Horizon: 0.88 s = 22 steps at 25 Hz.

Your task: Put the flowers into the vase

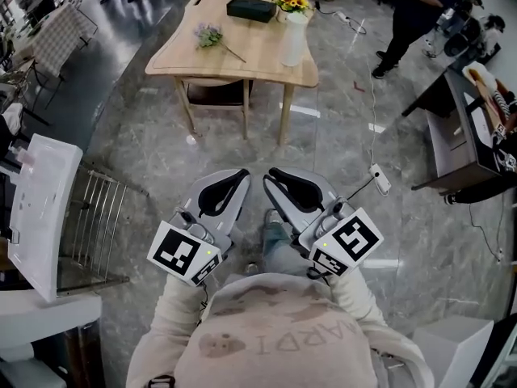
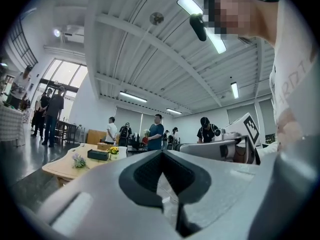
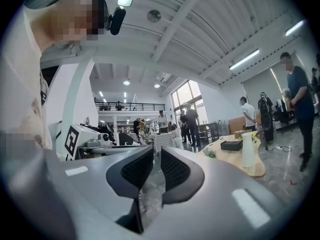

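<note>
Left gripper (image 1: 241, 176) and right gripper (image 1: 271, 176) sit side by side at lower centre, close to the chest. Left jaw tips touch, right jaws are a slit apart, and both are empty. At the top of the frame, a purple flower sprig (image 1: 208, 35) lies on a light wooden table (image 1: 250, 59), left of and apart from a tall white vase (image 1: 293, 40).

open floor (image 1: 242, 148) lay before the table (image 1: 250, 55); bare wood ringed the flowers (image 1: 208, 35), with the vase (image 1: 293, 40) and box (image 1: 251, 9) well apart.

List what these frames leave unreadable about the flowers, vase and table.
Yellow flowers: too small in the head view to tell whether they stand in the white vase or behind it.
Purple flowers: stem count unreadable, too distant in every view.
Table: far end cut off by the head view's top edge.
</note>
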Motion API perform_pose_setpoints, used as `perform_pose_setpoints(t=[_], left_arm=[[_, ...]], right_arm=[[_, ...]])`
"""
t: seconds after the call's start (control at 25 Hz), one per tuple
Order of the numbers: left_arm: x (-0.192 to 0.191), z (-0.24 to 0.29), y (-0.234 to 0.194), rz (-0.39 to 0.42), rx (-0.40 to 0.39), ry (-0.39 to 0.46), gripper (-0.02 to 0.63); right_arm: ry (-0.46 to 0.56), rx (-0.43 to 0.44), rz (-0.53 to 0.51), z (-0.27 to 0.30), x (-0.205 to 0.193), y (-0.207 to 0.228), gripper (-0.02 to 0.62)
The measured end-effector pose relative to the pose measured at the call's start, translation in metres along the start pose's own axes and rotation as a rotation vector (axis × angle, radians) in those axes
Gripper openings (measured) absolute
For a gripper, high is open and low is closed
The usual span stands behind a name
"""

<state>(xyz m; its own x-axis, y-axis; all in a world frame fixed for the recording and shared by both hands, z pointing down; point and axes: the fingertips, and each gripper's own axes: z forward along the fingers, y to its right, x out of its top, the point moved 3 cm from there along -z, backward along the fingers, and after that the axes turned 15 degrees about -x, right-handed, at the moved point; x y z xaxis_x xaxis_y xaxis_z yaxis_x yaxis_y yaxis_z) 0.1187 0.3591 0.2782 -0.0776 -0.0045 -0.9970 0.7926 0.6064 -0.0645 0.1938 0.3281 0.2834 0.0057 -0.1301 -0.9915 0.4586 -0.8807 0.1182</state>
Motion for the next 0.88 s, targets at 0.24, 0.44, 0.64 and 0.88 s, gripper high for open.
perform_pose_setpoints(t=[0.24,0.44,0.64,0.88], left_arm=[[0.006,0.047,-0.056,0.007,0.025,0.009,0.000],[0.018,0.094,-0.099,0.023,0.051,0.013,0.000],[0.024,0.132,-0.135,0.034,0.090,0.022,0.000],[0.021,0.149,-0.165,0.040,0.139,0.007,0.000]], right_arm=[[0.009,0.041,-0.009,0.050,0.012,0.054,0.075],[0.014,0.087,-0.023,0.088,0.030,0.103,0.075],[0.022,0.133,-0.027,0.119,0.039,0.145,0.075],[0.008,0.163,-0.006,0.150,0.037,0.174,0.075]])
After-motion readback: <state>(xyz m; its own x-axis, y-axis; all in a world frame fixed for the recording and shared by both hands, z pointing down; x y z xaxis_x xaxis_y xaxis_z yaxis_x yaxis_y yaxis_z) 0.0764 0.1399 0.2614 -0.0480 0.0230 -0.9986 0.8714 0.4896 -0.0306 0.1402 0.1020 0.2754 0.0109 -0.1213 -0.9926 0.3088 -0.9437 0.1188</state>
